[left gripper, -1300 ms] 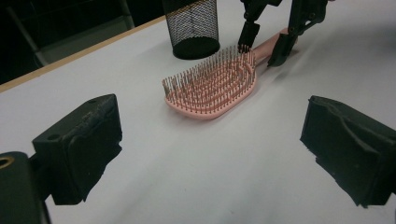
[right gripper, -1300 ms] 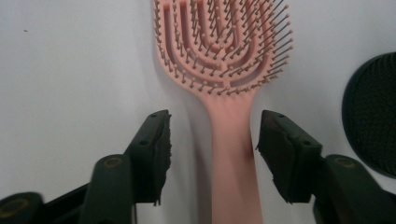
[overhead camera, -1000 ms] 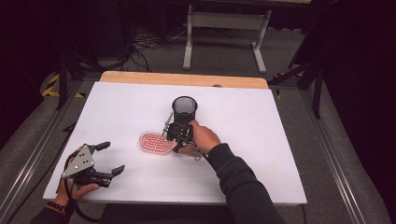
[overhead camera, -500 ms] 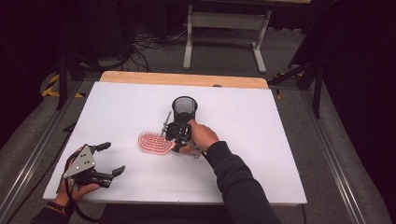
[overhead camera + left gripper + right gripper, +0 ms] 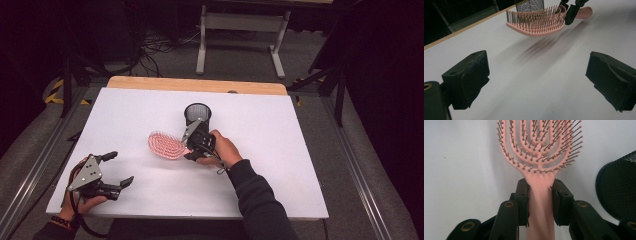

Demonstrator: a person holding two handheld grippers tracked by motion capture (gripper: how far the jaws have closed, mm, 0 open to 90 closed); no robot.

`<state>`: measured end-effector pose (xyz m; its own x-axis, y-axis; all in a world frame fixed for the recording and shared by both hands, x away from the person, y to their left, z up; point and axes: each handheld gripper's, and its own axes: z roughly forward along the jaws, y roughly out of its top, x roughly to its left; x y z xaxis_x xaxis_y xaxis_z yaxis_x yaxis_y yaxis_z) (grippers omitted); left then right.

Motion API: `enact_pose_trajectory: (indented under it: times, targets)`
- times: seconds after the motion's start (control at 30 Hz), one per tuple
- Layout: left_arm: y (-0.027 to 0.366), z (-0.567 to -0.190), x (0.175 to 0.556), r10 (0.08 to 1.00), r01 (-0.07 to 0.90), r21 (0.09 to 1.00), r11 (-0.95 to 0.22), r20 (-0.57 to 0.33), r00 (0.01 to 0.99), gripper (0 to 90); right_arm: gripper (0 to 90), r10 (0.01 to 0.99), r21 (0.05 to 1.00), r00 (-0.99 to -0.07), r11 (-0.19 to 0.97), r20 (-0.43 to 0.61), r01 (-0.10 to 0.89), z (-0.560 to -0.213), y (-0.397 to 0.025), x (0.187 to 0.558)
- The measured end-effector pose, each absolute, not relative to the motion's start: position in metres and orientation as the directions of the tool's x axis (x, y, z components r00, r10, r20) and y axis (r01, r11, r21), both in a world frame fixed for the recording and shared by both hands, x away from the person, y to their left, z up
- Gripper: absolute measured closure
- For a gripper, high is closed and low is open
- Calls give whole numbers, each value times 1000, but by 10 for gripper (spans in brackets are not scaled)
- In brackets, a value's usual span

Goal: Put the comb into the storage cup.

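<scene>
1. Your tabletop [image 5: 280, 150] is a plain white board with a strip of bare wood along its far edge; no writing or label can be read on it or on anything it carries.
2. Your right forearm, in a dark sleeve, comes in from the near edge right of the middle and angles toward the centre, with the hand wrapped around the right gripper [image 5: 192, 145].
3. Your left hand rests at the near left corner, holding the left gripper [image 5: 116, 169] low over the board, its grey three-cornered plate facing up and its jaws pointing toward the right edge.
4. The black mesh cup [image 5: 197, 114] stands upright just beyond the centre, toward the far edge, with your right gripper just in front of it.
5. The pink hairbrush [image 5: 166, 145] is at the centre of the tabletop, its head toward the left edge and its bristles up; the left gripper view shows the head lifted off the board.
6. Your right gripper's jaws are closed on the brush handle [image 5: 541, 195], one pad pressed against each side just below the head.
7. Your left gripper's jaws are spread wide with only bare board between them, well apart from the brush.
</scene>
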<state>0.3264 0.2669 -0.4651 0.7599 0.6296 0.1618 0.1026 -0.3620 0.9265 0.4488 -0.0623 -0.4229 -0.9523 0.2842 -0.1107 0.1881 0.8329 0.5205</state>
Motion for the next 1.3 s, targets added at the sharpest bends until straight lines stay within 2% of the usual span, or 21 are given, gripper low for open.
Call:
enact_pose_trajectory:
  times: [0.3,0.73,1.3]
  targets:
    - [269,-464,327,639,111,927,-358,156,753,59,696,317,625,-939,762,-134,169,-419,-75,436]
    - [266,-468,329,631,128,918,-375,152,761,76,697,418,766,-883,632,-212,116,-415,-90,418]
    - [266,-467,329,625,125,914,-387,160,764,74,697,518,869,-830,486,-205,88,-408,-113,403]
